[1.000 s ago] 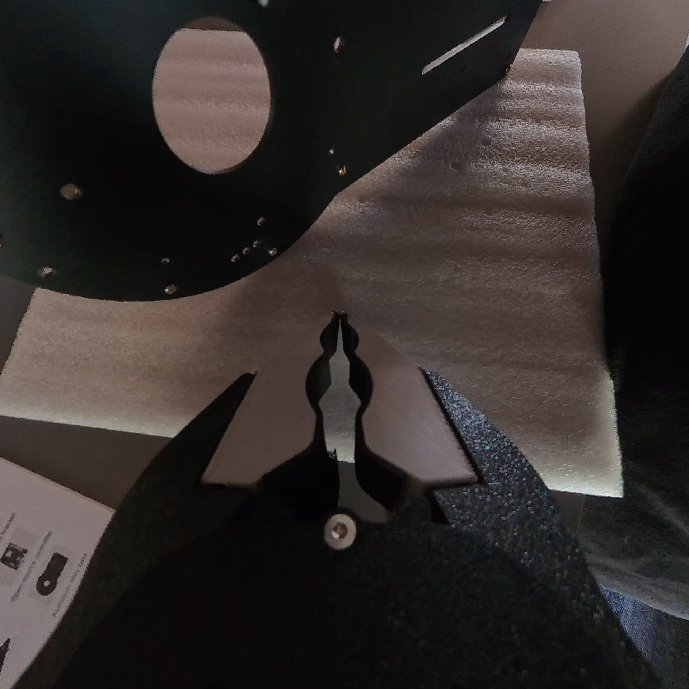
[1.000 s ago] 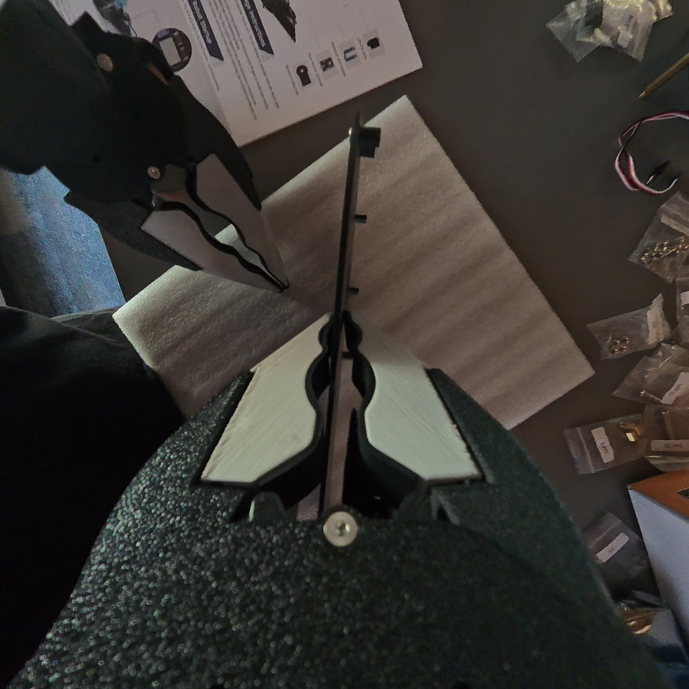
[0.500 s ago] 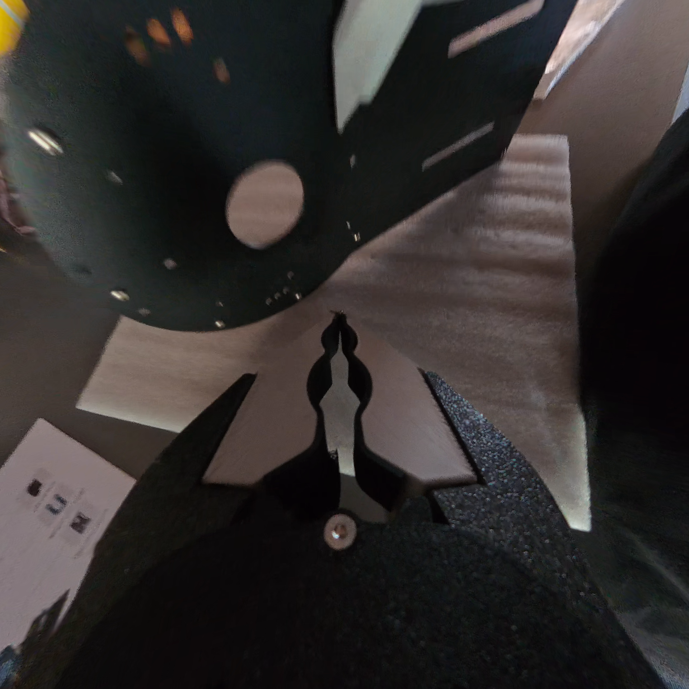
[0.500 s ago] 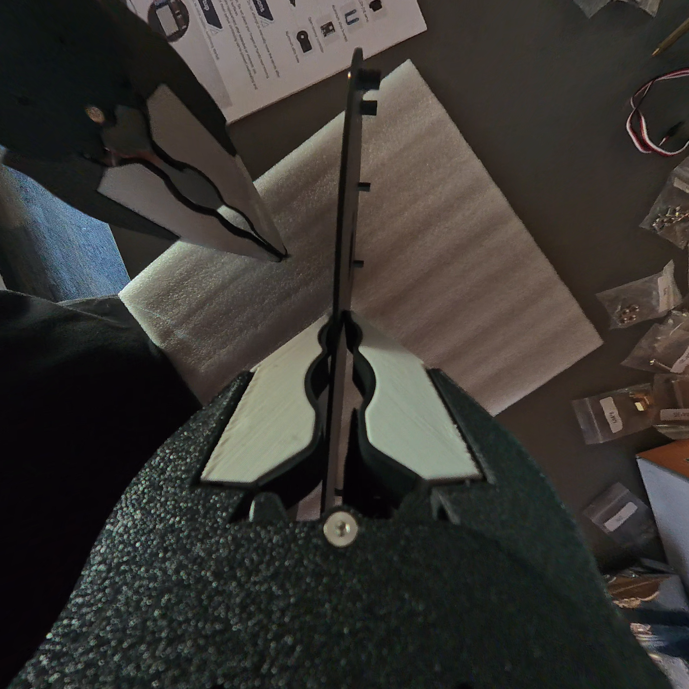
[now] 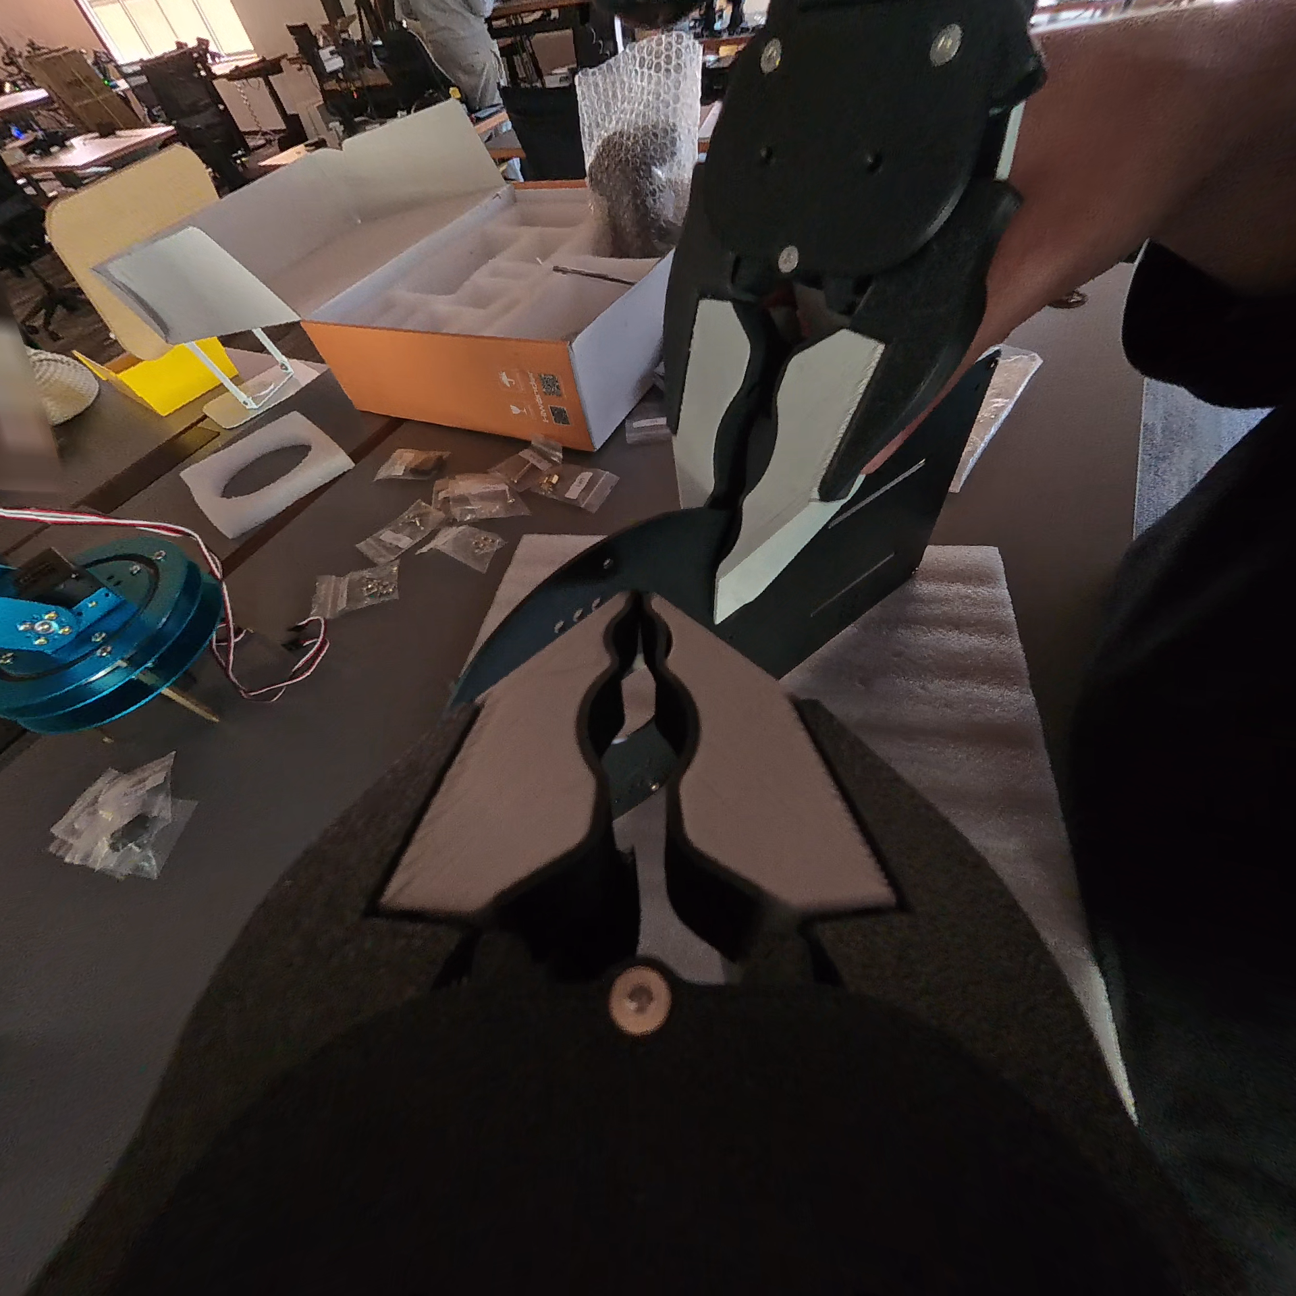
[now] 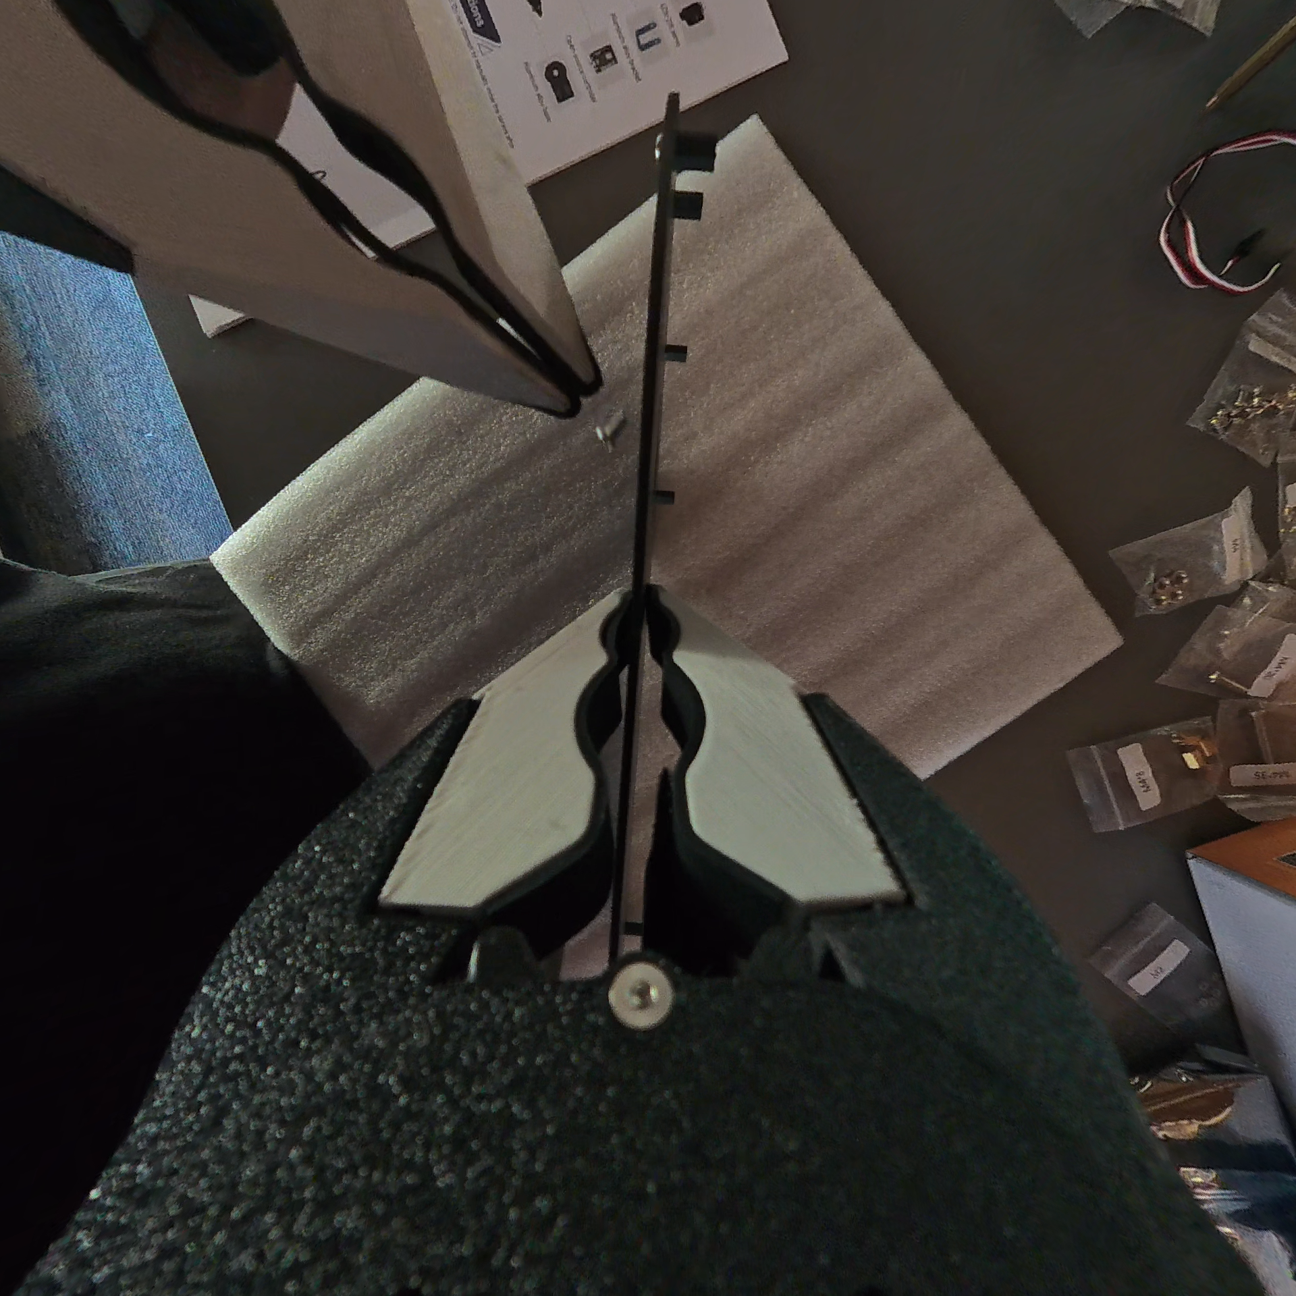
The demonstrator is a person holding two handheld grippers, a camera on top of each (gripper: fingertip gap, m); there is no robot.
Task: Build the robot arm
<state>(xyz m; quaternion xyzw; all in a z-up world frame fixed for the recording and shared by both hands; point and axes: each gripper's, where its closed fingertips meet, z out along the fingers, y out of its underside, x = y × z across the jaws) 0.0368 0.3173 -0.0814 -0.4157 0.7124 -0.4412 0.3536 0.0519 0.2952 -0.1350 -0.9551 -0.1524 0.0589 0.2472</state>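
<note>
My right gripper [image 6: 642, 596] is shut on a thin black plate [image 6: 656, 315] with holes and slots, held on edge above a white foam sheet [image 6: 841, 491]. In the left wrist view the right gripper [image 5: 733, 533] comes down from above onto the plate [image 5: 841, 603], over the foam sheet [image 5: 933, 687]. My left gripper [image 5: 642, 603] is shut, its tips close to the plate's curved edge. In the right wrist view the left gripper [image 6: 578, 400] is at the upper left, with a small silver screw [image 6: 609, 426] at its tips, just beside the plate.
An open orange and white box [image 5: 449, 365] stands at the back. A blue round metal base [image 5: 91, 631] with striped wires is at the left. Small bags of hardware [image 5: 449, 519] lie on the dark table, also at the right [image 6: 1192, 561]. A printed sheet [image 6: 610, 63] lies beyond the foam. The gap from one gripper's tips to the other's is roughly 6 cm. From either gripper's tips it is about 30 cm to the blue round metal base [image 5: 91, 631].
The left gripper has tilted up from looking down at the foam to looking across the table, and has moved closer to the plate. The right gripper keeps its hold on the plate.
</note>
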